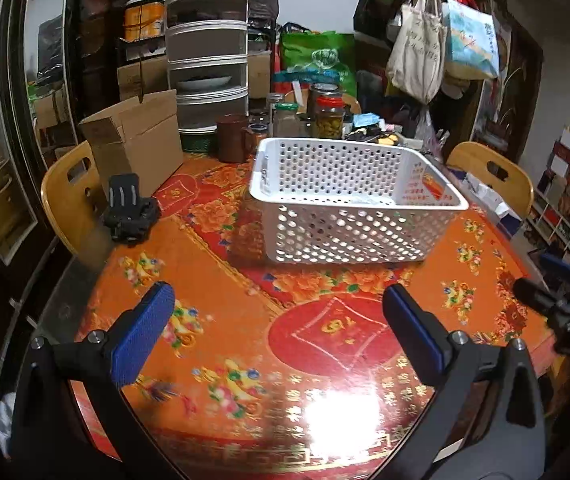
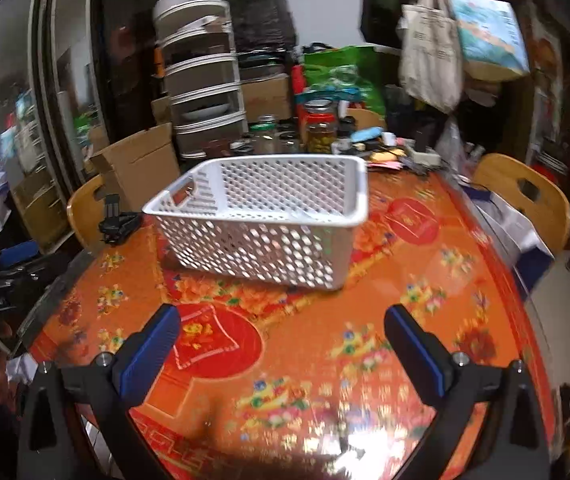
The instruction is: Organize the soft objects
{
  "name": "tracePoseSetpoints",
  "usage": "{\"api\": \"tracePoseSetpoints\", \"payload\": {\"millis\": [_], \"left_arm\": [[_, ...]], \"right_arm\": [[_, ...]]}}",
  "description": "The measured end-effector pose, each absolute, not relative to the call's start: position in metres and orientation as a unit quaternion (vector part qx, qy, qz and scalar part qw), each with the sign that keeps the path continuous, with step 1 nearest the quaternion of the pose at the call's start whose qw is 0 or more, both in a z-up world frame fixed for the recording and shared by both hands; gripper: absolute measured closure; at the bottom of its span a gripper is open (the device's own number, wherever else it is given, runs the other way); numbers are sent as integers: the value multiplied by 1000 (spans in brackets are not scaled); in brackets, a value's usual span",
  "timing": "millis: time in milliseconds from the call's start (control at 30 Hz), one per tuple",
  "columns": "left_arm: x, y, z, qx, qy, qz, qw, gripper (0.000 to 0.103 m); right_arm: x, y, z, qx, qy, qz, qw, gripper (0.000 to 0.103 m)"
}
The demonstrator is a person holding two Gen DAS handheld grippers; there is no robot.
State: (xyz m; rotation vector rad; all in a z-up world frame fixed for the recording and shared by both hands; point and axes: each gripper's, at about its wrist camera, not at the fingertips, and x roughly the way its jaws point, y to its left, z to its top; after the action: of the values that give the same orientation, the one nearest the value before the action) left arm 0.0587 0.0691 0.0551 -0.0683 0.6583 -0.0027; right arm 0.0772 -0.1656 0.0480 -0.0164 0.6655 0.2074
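A white perforated plastic basket (image 1: 349, 200) stands on the round table with the orange and red floral cloth (image 1: 213, 280); it also shows in the right wrist view (image 2: 261, 224). I cannot see anything inside it. My left gripper (image 1: 279, 312) is open and empty, above the table's near part, short of the basket. My right gripper (image 2: 281, 332) is open and empty, also short of the basket. The right gripper's black body shows at the right edge of the left wrist view (image 1: 565, 312). No soft object shows in either view.
A black mount (image 1: 129, 216) lies at the table's left. A cardboard box (image 1: 137, 148), a brown canister (image 1: 233, 138) and several jars (image 1: 327, 114) crowd the far side. Wooden chairs (image 1: 493, 176) stand left and right. Bags (image 1: 421, 48) hang behind.
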Motion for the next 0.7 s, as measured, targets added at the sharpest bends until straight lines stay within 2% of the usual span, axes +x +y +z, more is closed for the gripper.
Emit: {"api": "tracePoseSetpoints", "payload": {"millis": [233,700], "left_arm": [[59,35,38,-9,347,-25,938,0],[63,28,88,-2,314,-28,949,0]], "right_arm": [[66,-167,33,-2,338,83,937,2],[51,-164,96,-10,290,86,953,2]]}}
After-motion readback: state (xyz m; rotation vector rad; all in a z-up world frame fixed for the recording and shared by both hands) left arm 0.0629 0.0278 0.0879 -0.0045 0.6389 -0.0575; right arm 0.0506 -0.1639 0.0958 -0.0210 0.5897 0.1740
